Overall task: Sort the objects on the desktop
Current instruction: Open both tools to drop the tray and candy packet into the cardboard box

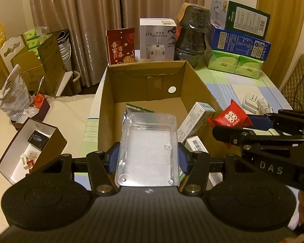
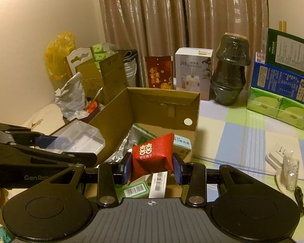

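Nearest me, my left gripper (image 1: 149,158) is clamped on a clear plastic tray (image 1: 148,147), its blue pads pressed against both long sides, and the tray hangs over the near end of the carton (image 1: 200,85). My right gripper (image 2: 152,167) is closed on a red packet (image 2: 152,157), pinched at its lower corners, just at the carton's near right edge. Both loads look to me ready to go in, though neither has been let go.

Below them, the carton already holds some sorted things: a white box (image 1: 194,119) leaning on the right wall, a second barcoded box (image 1: 195,144) beside it, a green-labelled packet (image 2: 131,191) and a foil pouch (image 1: 138,108) on the floor. So I judge the job well under way, with room left at the carton's far end.

Still out on the checked cloth (image 2: 243,141) to the right lie a white plug (image 2: 276,155) and a clear wrapped piece (image 2: 291,170) with a thin black cable (image 2: 300,198) near it; those seem the remaining loose items.

Farther back, a red card (image 1: 121,46), a humidifier box (image 1: 157,39), a dark wrapped jar (image 1: 192,34) and stacked boxes (image 1: 239,40) stand behind the carton; whether they count as part of the sorting I cannot tell.
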Motion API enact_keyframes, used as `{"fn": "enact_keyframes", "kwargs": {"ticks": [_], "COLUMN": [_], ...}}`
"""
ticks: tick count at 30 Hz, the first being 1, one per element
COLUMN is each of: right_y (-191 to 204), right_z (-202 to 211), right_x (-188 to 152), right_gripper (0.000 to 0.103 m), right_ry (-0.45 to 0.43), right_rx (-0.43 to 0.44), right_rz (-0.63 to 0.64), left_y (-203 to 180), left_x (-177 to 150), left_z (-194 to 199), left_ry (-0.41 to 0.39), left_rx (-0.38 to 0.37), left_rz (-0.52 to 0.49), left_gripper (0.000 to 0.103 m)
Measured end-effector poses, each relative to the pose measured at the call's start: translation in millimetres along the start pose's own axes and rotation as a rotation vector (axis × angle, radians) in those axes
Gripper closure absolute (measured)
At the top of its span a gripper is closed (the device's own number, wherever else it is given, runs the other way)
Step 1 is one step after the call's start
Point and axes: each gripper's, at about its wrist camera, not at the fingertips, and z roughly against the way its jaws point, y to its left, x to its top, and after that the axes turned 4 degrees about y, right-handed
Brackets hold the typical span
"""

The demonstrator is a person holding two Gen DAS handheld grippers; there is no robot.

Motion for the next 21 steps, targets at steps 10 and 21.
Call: {"fn": "enact_keyframes", "kwargs": {"ticks": [10, 21], "right_y": [-13, -24], "right_z": [1, 32], "right_x": [2, -17], "right_gripper": [0.025, 0.025], "right_ry": [-0.046, -0.047], "right_rx": [0.000, -0.013], "right_rz": [-0.024, -0.074], "left_y": [22, 9], "left_x": [-4, -19], "left_z": [-7, 12], "left_ry": [-0.015, -0.013], "left_rx": [-0.001, -0.004], "left_rz": [0.094, 0.091], "left_gripper": [0.047, 0.044]}}
